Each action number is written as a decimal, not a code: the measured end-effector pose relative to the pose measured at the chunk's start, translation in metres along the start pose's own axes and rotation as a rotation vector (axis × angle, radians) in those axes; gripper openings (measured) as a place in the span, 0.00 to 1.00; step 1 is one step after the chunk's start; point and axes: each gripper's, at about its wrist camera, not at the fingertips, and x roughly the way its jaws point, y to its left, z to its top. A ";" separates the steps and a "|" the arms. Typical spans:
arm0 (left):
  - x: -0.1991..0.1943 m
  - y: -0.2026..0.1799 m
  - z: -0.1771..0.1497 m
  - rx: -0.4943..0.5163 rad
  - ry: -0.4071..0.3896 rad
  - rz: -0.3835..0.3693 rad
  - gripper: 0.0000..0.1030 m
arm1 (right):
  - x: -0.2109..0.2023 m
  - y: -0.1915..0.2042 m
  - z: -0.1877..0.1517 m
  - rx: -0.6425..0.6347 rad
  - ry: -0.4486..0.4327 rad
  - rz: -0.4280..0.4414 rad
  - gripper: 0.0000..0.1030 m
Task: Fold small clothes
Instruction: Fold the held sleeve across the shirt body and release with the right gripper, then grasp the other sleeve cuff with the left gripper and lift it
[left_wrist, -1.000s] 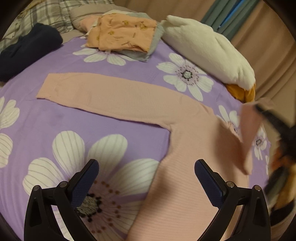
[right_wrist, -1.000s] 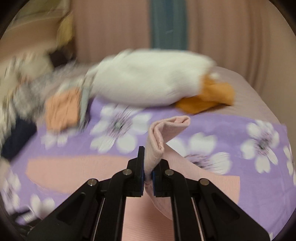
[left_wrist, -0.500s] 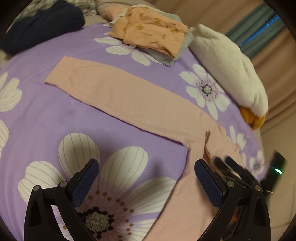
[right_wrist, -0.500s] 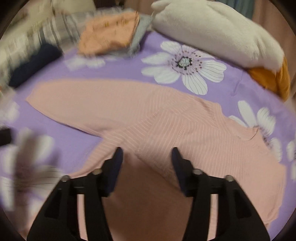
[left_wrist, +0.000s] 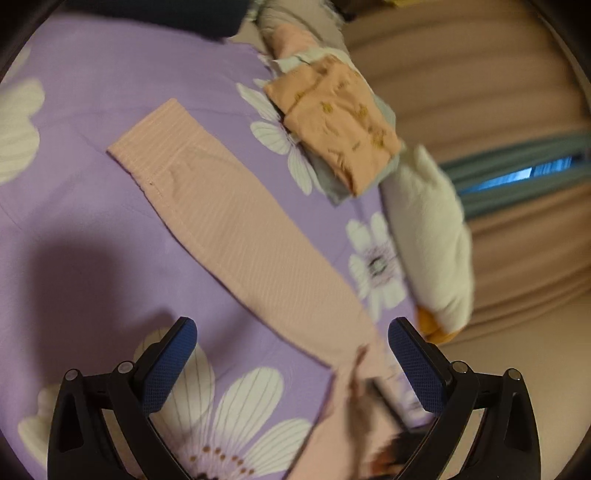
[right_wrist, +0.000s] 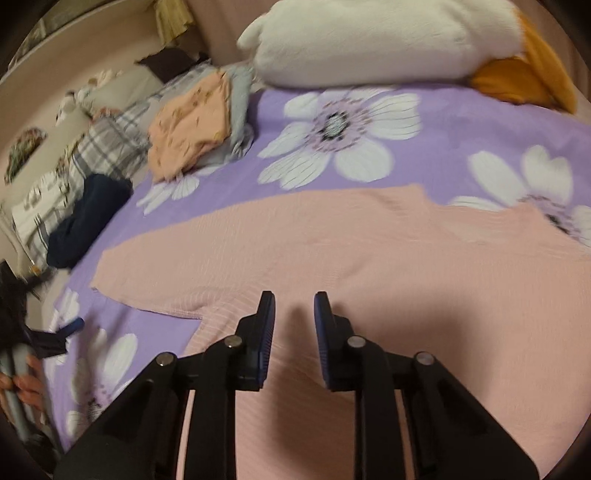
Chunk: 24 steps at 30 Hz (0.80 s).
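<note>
Right wrist: pink top (right_wrist: 332, 251) below jaws.

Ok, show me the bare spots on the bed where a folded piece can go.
Free: purple sheet left of the pink top's outstretched sleeve, and the flower strip between the top and the white plush. Crowded: the far corner, with the folded orange stack and dark garment.

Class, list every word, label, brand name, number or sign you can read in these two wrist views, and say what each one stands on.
None can be read.
Orange folded garment: small printed motifs, too blurred to tell whether any are letters.
Pink top, flowered purple sheet, white plush toy: no writing shows.
Both grippers' fingers: no markings show.
</note>
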 end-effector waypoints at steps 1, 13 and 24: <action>0.001 0.006 0.005 -0.027 0.007 -0.034 0.99 | 0.009 0.003 -0.003 -0.015 0.025 -0.006 0.21; 0.011 0.048 0.059 -0.198 -0.126 -0.122 0.99 | -0.066 -0.004 -0.026 -0.057 -0.079 0.092 0.24; 0.024 0.047 0.085 -0.164 -0.239 0.065 0.70 | -0.130 -0.047 -0.079 0.081 -0.154 0.079 0.24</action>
